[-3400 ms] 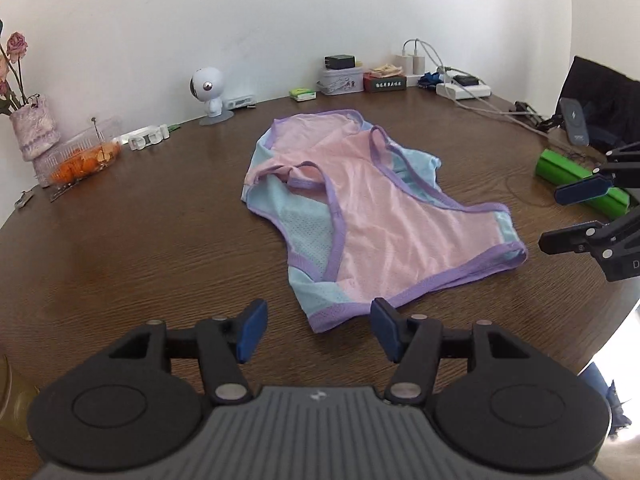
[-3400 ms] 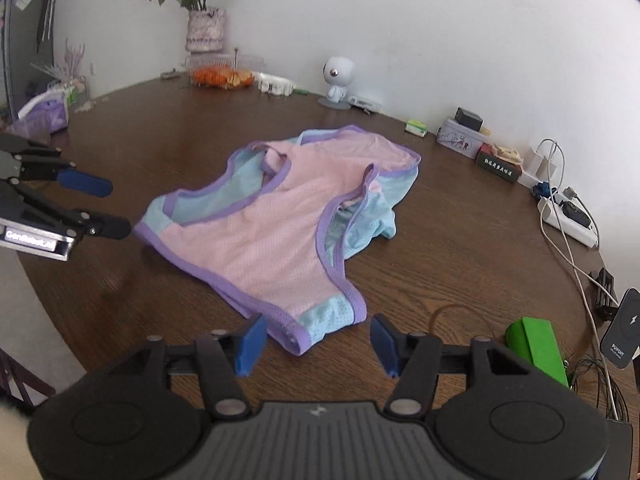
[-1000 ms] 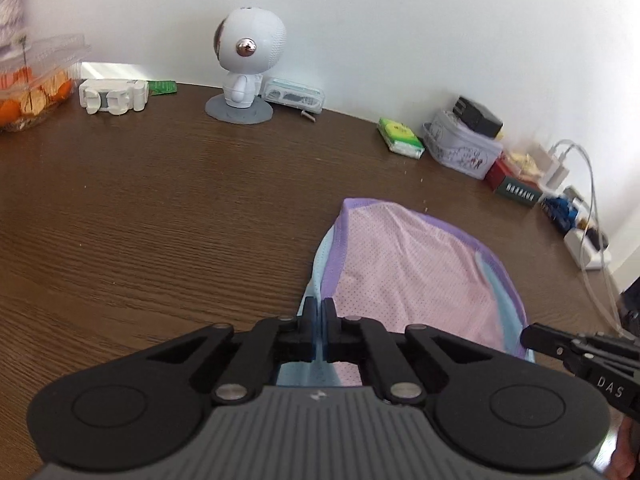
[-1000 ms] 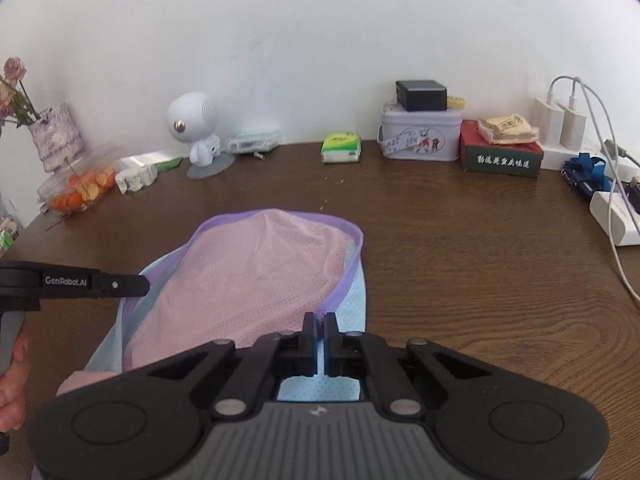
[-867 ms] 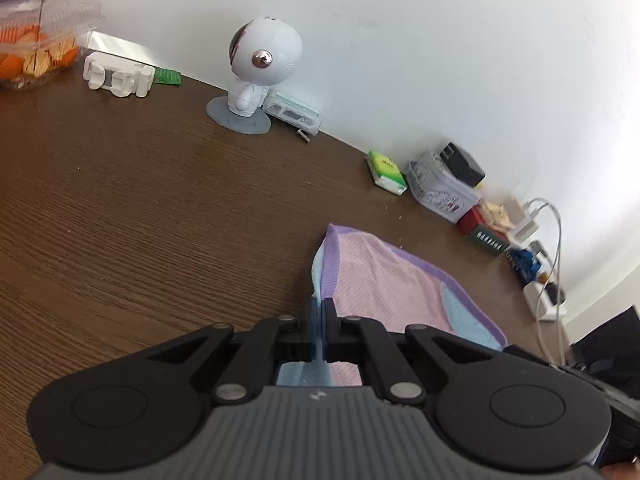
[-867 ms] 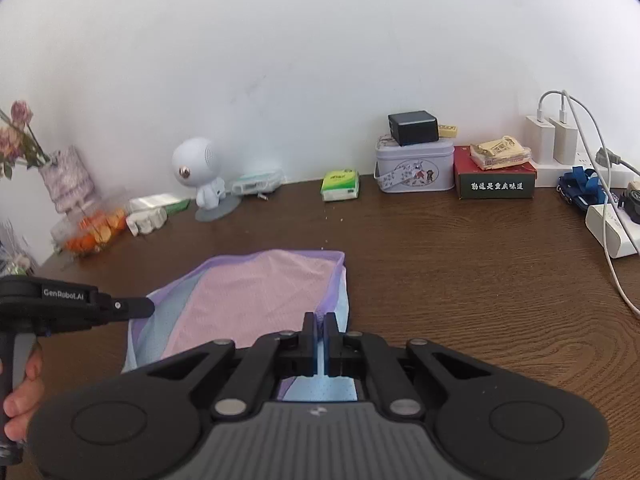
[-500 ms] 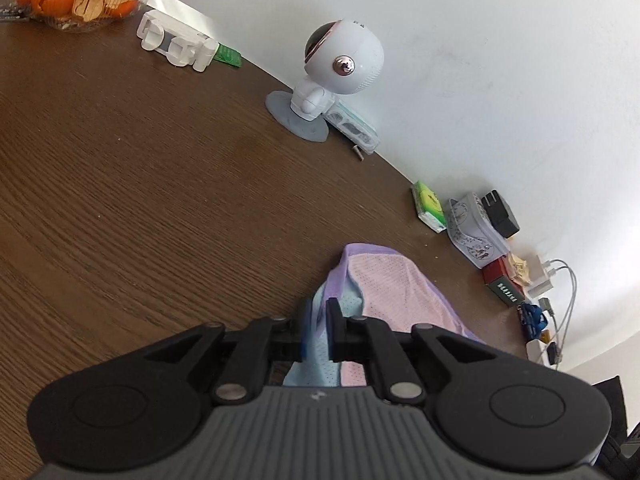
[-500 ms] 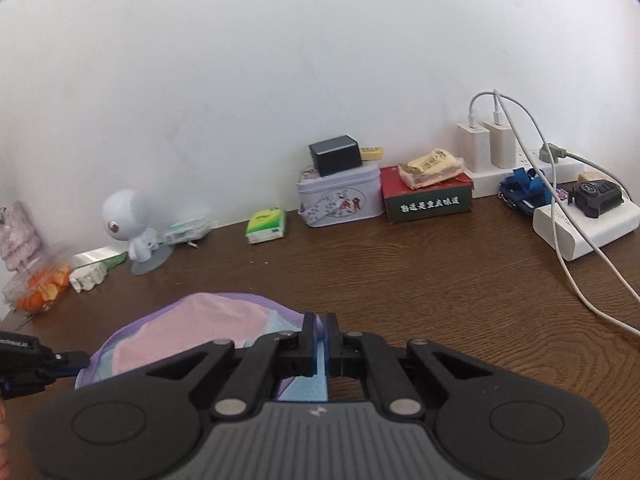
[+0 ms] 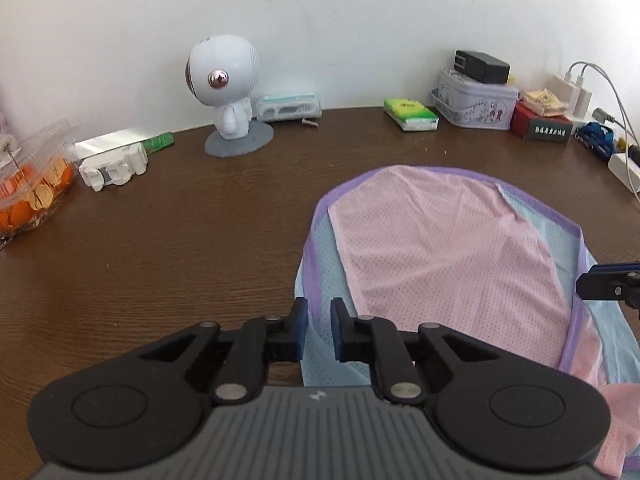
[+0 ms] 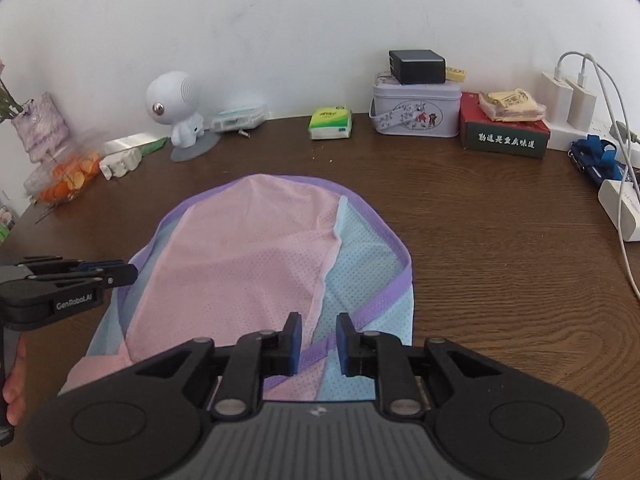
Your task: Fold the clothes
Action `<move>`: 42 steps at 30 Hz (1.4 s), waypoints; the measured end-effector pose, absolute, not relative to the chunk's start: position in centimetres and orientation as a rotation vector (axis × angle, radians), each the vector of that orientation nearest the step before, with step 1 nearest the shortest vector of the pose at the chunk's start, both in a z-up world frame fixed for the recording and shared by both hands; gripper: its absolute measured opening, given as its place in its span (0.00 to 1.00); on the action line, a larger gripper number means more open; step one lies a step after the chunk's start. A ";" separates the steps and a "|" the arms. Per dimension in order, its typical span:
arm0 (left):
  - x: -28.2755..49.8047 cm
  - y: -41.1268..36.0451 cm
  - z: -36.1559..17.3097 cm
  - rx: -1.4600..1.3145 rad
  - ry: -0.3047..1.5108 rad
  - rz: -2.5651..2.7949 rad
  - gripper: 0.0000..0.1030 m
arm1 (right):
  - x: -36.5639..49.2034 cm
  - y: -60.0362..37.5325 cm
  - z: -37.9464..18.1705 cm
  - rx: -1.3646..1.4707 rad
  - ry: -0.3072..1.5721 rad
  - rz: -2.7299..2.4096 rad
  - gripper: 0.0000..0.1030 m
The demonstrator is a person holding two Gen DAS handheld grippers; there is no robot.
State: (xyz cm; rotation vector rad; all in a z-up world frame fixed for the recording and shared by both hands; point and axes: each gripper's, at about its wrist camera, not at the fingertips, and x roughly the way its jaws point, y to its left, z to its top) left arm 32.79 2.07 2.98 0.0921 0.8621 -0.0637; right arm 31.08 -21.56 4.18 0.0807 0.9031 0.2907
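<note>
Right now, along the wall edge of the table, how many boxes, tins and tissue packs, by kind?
Tins: 1, the pale printed tin
Boxes: 2, black box on the tin, red box
Tissue packs: 1, green tissue pack
Total: 4

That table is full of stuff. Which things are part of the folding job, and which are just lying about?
Part of the job:
- pink and blue mesh garment
- left tool, closing
- right tool, opening

Just lying about:
- white robot figurine
- tissue pack
- tin box
- red box
- chargers
- container of orange slices
</note>
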 end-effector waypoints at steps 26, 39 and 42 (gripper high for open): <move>33.5 12.9 2.4 -0.581 0.839 -0.100 0.32 | 29.3 -24.6 3.8 0.192 0.625 0.183 0.08; 32.1 6.9 3.1 -0.239 0.919 -0.328 0.43 | 28.9 -17.8 3.8 -0.305 0.748 0.641 0.32; 32.1 7.2 3.1 -0.231 0.922 -0.335 0.43 | 29.3 -17.5 4.3 -0.446 0.754 0.723 0.35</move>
